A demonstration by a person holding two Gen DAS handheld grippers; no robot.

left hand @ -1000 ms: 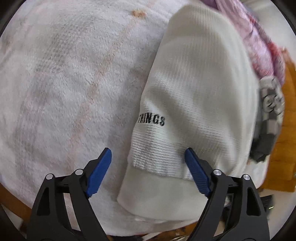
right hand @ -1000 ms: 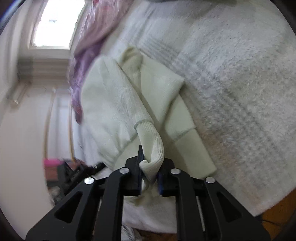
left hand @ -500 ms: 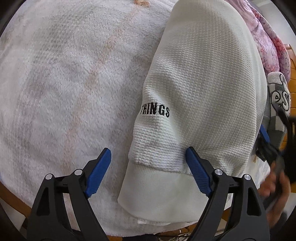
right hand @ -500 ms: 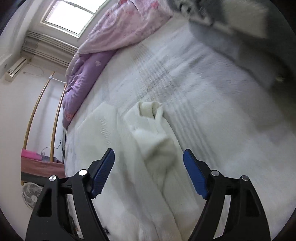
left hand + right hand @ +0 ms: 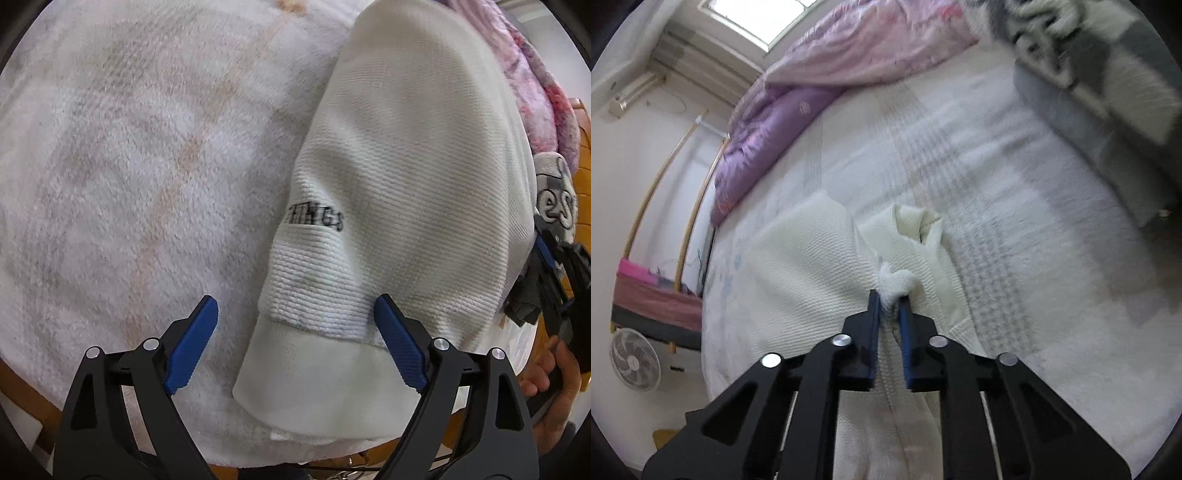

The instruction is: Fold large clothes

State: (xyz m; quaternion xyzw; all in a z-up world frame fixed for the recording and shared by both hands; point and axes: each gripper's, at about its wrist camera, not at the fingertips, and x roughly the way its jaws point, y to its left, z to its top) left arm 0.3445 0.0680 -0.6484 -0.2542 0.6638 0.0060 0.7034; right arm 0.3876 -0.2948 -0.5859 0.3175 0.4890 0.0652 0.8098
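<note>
Right gripper [image 5: 889, 306]: spread wide half a second ago, now pinched onto a fold of the cream sweater [image 5: 798, 280]. Left gripper [image 5: 295, 339]: fingers wide, hovering over the hem. Sweater lies on white blanket [image 5: 129, 166]; purple duvet [image 5: 798, 110] at 11 o'clock.

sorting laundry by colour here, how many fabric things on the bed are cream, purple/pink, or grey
cream: 1, the waffle-knit sweater, pinched by the shut right gripper
purple/pink: 1, the quilt
grey: 1, the grey-and-white garment, blurred
total: 3
Not counted: the white plaid blanket beneath them. The left gripper is open.
</note>
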